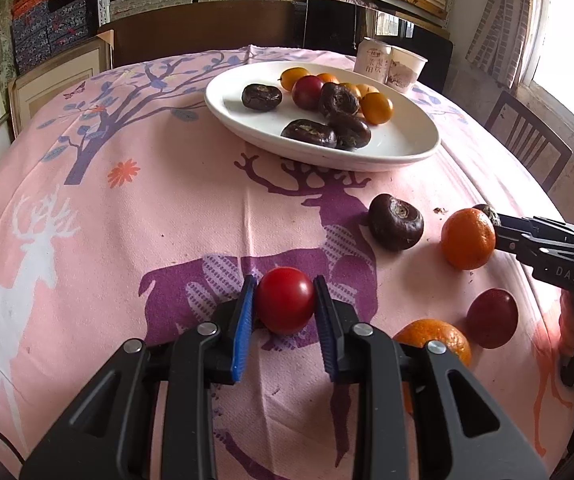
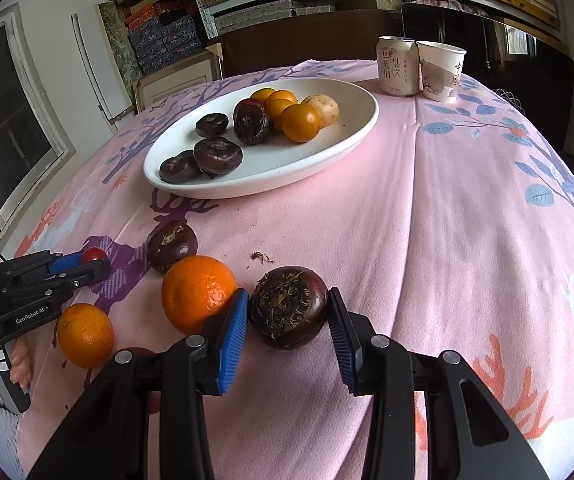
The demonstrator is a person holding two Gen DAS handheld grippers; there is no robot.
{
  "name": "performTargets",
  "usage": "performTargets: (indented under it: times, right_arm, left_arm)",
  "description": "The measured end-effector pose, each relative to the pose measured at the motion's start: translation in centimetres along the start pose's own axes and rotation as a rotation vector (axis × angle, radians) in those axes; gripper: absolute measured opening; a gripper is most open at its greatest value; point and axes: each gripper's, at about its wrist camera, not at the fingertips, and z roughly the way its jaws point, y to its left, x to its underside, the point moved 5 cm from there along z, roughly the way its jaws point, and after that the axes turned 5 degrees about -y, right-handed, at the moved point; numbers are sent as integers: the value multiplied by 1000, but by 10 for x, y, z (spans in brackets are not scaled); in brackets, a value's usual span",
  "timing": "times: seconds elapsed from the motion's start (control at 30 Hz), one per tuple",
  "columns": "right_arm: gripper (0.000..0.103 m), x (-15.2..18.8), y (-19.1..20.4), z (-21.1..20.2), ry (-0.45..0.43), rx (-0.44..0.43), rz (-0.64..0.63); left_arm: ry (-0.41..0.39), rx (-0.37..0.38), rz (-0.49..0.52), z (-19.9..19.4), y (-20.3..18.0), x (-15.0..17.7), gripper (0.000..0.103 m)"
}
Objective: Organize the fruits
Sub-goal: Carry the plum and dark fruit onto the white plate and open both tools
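Pink deer-print cloth covers the counter: with the left tool (image 1: pixel 285 300) clamped on the cherry tomato (image 1: pixel 285 300) and the right tool (image 2: pixel 289 306) clamped on the water chestnut (image 2: pixel 289 306), lift both vertically, then carry to the white plate (image 1: pixel 407 148).

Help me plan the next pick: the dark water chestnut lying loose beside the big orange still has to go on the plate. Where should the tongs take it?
Grip the water chestnut across its rounded sides, coming from above. It sits with its scarred flat face tilted up, so the widest girth is exposed. The orange crowds its near side; probably set the pads on the other axis.
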Motion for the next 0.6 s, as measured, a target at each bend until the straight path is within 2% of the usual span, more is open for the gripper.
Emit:
performTargets:
  times: [0.17, 0.33, 0.5, 0.6]
  right_arm:
    - [41, 1, 0, -2, -3, -6, 4]
    - [41, -2, -5, -15, -59, -11, 27]
    - [41, -20, -10, -31, -139, -37, 69]
    - [41, -46, -11, -27, -145, -64, 93]
  left_arm:
    - [-8, -10, 4, -2, -1, 1, 27]
    - [-88, -4, -19, -17, -2, -8, 27]
    - [-149, -20, -74, -23, 12, -47, 27]
    - [-162, -27, -76, -15, 15, -81, 27]
